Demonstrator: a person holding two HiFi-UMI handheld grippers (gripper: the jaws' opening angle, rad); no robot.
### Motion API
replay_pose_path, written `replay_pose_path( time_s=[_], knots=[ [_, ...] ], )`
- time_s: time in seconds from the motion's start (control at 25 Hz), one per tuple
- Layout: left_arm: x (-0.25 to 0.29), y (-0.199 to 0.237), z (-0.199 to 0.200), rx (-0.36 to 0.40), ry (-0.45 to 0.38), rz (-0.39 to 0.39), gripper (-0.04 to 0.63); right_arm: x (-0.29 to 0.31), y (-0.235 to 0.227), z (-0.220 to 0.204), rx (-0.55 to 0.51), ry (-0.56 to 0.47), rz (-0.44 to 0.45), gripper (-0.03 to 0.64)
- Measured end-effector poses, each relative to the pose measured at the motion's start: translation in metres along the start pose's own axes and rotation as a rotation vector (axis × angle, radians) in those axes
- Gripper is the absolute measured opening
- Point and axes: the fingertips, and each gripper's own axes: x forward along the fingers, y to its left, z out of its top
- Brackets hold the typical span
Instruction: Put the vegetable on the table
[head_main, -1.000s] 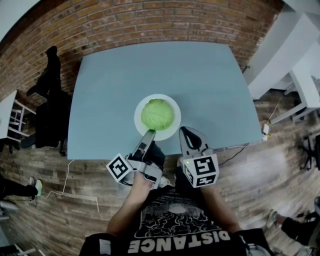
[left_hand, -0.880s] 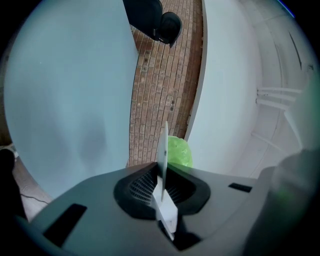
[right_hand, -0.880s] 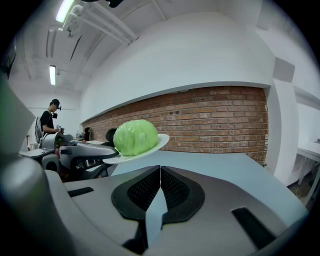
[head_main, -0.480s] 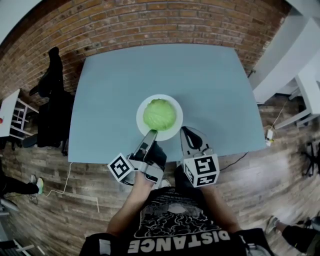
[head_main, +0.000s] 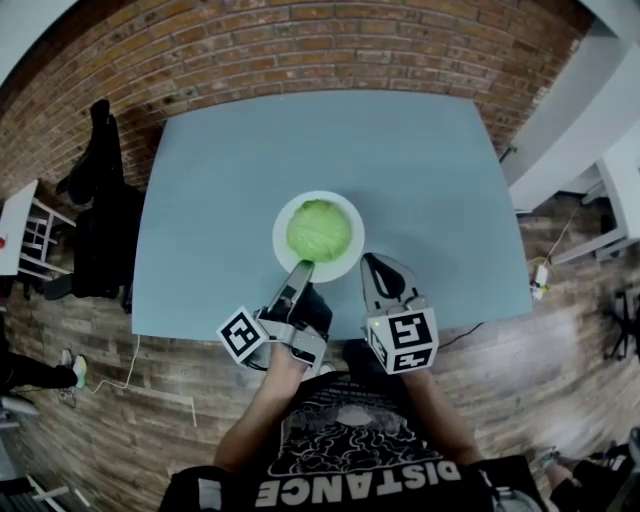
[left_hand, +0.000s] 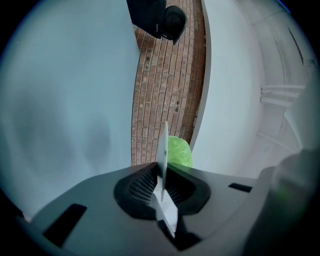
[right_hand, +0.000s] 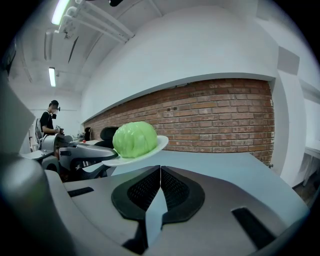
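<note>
A green cabbage (head_main: 318, 230) lies on a white plate (head_main: 283, 225) over the near middle of the blue-grey table (head_main: 420, 160). My left gripper (head_main: 303, 266) is shut on the plate's near rim. In the left gripper view the thin rim (left_hand: 164, 145) stands edge-on between the pads, with the cabbage (left_hand: 179, 151) behind it. The right gripper view shows the plate (right_hand: 150, 149) tilted and held clear of the tabletop, the cabbage (right_hand: 134, 139) on top. My right gripper (head_main: 368, 260) hangs shut and empty just right of the plate, near the table's front edge; its pads meet (right_hand: 160, 170).
A black office chair (head_main: 100, 200) stands left of the table on the wooden floor. White desks (head_main: 620, 170) stand at the right. A brick wall runs behind the table. A person (right_hand: 50, 117) stands far off in the right gripper view.
</note>
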Motion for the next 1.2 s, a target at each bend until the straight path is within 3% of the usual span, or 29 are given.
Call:
replay_pose_path(
  time_s=[0.56, 1.2],
  knots=[
    [0.031, 0.049, 0.023, 0.019, -0.006, 0.097, 0.029, 0.036, -0.031, -0.008, 0.009, 0.039, -0.007, 0.009],
    [0.048, 0.117, 0.034, 0.027, 0.049, 0.227, 0.031, 0.066, -0.044, -0.019, 0.02, 0.08, 0.013, 0.009]
  ],
)
